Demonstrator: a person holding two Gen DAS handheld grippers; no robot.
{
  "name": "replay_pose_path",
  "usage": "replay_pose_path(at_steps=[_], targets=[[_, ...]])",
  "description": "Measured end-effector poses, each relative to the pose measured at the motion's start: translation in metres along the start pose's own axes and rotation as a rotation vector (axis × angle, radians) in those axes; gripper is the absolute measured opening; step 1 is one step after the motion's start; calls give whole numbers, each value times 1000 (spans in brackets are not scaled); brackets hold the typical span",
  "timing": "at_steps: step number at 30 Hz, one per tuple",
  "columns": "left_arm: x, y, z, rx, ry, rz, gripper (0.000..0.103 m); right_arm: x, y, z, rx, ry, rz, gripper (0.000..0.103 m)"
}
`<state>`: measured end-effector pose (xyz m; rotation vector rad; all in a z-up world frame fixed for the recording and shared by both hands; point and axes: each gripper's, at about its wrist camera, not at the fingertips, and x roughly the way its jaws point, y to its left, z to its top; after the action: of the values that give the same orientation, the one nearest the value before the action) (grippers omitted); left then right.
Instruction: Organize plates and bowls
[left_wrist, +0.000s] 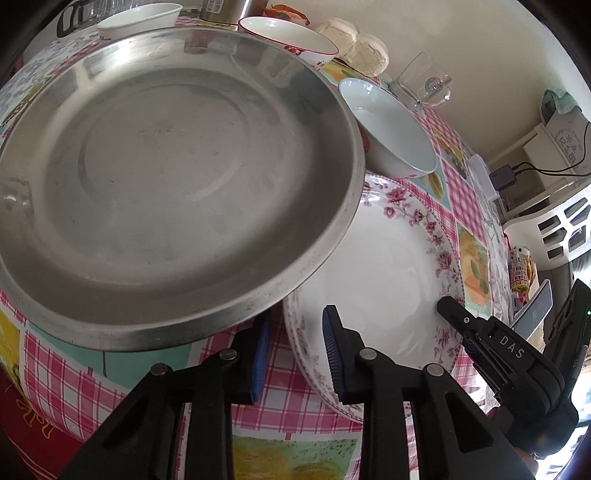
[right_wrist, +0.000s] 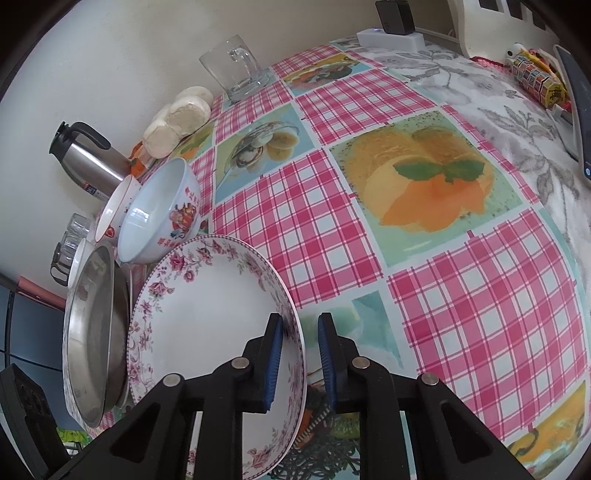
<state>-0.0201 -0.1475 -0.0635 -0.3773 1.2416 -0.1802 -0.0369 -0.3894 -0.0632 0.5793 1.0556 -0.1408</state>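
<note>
Straddling the near rim of the floral plate (left_wrist: 380, 273), the left gripper (left_wrist: 297, 350) is standing with one blue ribbed pad outside the edge and the other over the plate's white well; a visible gap is remaining on both sides, so it is not pinching yet. No earlier picture is on hand to compare.

The right gripper (right_wrist: 300, 360) is doing the same on the plate's opposite rim, left pad inside, right pad outside, jaws narrowed but seemingly not pressing; contact at the inner pad is hard to make out.

Hidden or cut off:
- The steel plate (left_wrist: 166, 173) is overlapping the floral plate ahead-left of the left gripper, covering part of its rim. The steel is dull and round, with a flat lip.
- A white bowl (left_wrist: 388, 129) is sitting just beyond the floral plate, its base hidden behind the rim.
- A red-rimmed bowl (left_wrist: 288, 37) farther ahead is being cut by the steel plate's edge.
- The right gripper's body is showing only partly at the left camera's right side.

The checked tablecloth (right_wrist: 314, 221) is looking glossy, in pink plaid with fruit panels. The glass mug (right_wrist: 236, 70) is standing far ahead, near the wall.
</note>
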Motion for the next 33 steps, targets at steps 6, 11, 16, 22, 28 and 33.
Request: replay_pose_path(at_steps=[6, 11, 16, 22, 28, 33], targets=[[0, -2, 0, 25, -13, 13, 29, -6, -10, 0, 20, -12, -29, 21], [4, -9, 1, 61, -30, 21, 29, -8, -18, 1, 47, -16, -20, 21], [8, -17, 2, 113, -50, 34, 29, -9, -22, 1, 64, -20, -14, 21], [16, -29, 5, 182, -59, 18, 29, -10, -21, -1, 56, -32, -21, 21], [20, -26, 13, 155, -43, -41, 24, -8, -17, 0, 38, -38, -26, 22], [22, -33, 9, 181, -11, -72, 22, -8, -22, 1, 75, -34, 24, 23]])
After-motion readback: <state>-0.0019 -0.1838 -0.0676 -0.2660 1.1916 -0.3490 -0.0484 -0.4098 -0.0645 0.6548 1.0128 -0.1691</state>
